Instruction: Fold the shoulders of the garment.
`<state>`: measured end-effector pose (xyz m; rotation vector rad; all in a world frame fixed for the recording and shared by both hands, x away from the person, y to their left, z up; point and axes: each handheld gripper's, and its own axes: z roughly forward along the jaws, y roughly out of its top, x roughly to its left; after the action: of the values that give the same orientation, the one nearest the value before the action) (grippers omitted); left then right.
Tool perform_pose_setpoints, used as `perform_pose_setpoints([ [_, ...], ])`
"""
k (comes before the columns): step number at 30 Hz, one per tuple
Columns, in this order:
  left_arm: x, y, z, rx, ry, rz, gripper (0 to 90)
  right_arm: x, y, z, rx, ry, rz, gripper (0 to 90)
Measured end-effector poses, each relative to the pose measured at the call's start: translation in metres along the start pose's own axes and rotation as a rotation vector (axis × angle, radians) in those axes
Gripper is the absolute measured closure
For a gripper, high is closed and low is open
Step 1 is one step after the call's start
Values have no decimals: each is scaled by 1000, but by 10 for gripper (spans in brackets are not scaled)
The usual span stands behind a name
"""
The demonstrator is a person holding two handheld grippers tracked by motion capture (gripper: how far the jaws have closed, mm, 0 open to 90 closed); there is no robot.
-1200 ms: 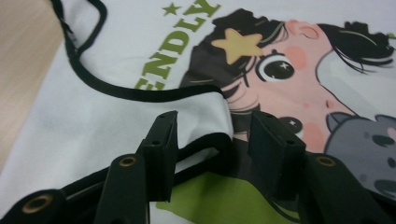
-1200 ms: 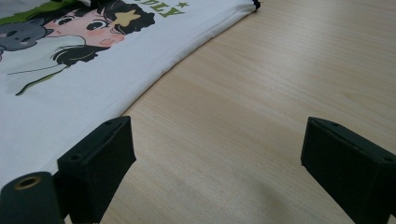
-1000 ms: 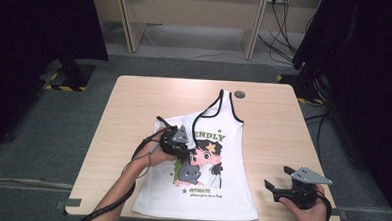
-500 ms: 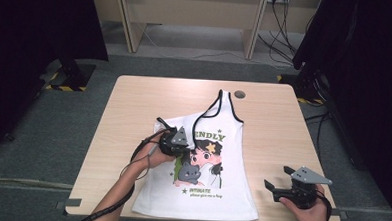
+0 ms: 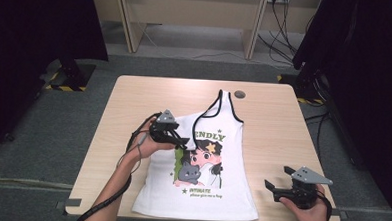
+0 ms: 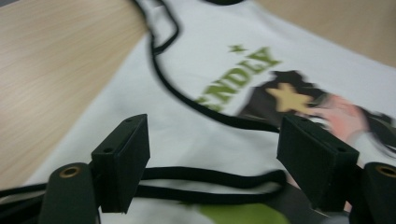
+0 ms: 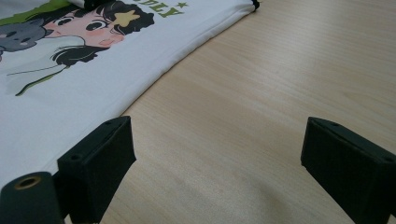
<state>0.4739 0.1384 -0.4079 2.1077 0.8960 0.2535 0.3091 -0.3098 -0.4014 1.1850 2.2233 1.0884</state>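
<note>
White cotton tank top (image 5: 206, 166) lay flat on your desk (image 5: 129, 102), left strap (image 6: 210, 179) folded over its chest: light, limp, prone to bunching. Your left gripper (image 5: 180, 140) gaped over that strap, the best hold; right gripper (image 5: 275, 186) open, empty.

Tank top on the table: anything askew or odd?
Yes. The tank top lies skewed on the table, and its left shoulder strap is folded down across the front print, covering part of the lettering. The left hand-held gripper is over that strap, jaws open. The right hand-held gripper is off the cloth, open.
</note>
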Motion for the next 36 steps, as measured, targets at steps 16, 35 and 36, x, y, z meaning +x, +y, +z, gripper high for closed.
perform_pose_setpoints([
  [16, -15, -6, 27, 143, 30, 122, 254, 0, 0, 0, 0, 1, 1, 100],
  [35, -26, -43, -74, -129, 127, -21, 131, -13, 32, 3, -46, -13, -10, 99],
  [36, -27, -48, -79, -138, 136, -24, 135, -15, 34, 3, -54, -12, -2, 99],
])
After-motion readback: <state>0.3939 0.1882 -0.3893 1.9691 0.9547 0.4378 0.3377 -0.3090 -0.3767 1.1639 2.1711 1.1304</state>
